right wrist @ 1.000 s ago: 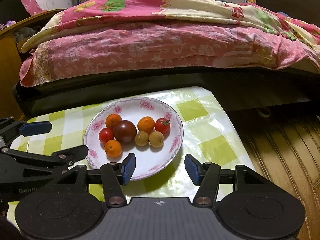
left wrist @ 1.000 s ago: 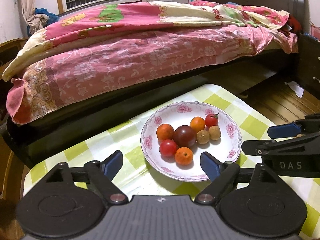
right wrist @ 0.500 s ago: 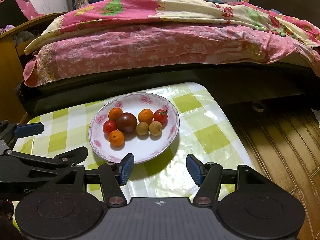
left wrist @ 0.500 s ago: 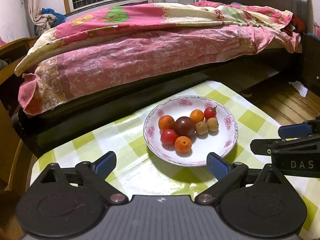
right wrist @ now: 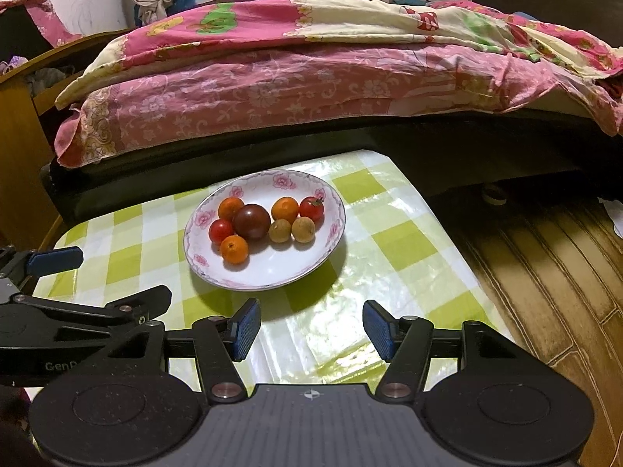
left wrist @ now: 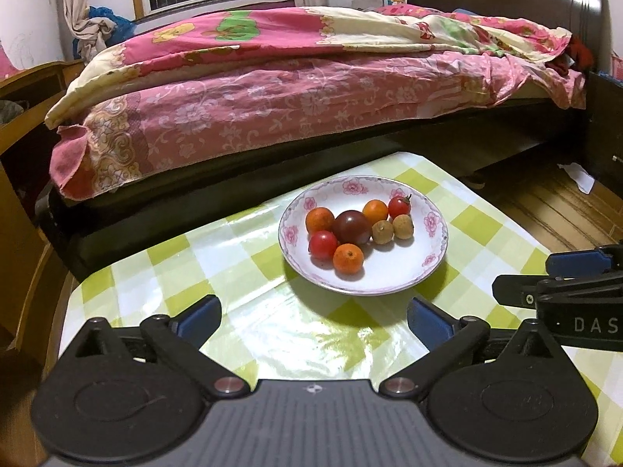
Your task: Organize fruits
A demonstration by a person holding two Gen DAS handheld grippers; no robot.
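A white floral plate (left wrist: 389, 280) sits on the green-checked table; it also shows in the right wrist view (right wrist: 272, 272). It holds a dark tomato (left wrist: 351, 227), two red cherry tomatoes (left wrist: 322, 244), three small oranges (left wrist: 348, 258) and two brown longans (left wrist: 382, 232). My left gripper (left wrist: 313, 321) is open and empty, short of the plate's near rim. My right gripper (right wrist: 311, 329) is open and empty, also short of the plate. Each gripper shows at the other view's edge.
The table (right wrist: 393, 249) ends close behind the plate, with a low bed (left wrist: 311, 97) under pink bedding beyond. Wooden floor (right wrist: 545, 272) drops off to the right. A wooden cabinet (left wrist: 23, 116) stands at the left.
Both grippers have drawn back and up from the plate, which now looks smaller and farther. Both stay open and empty. The fruit has not moved.
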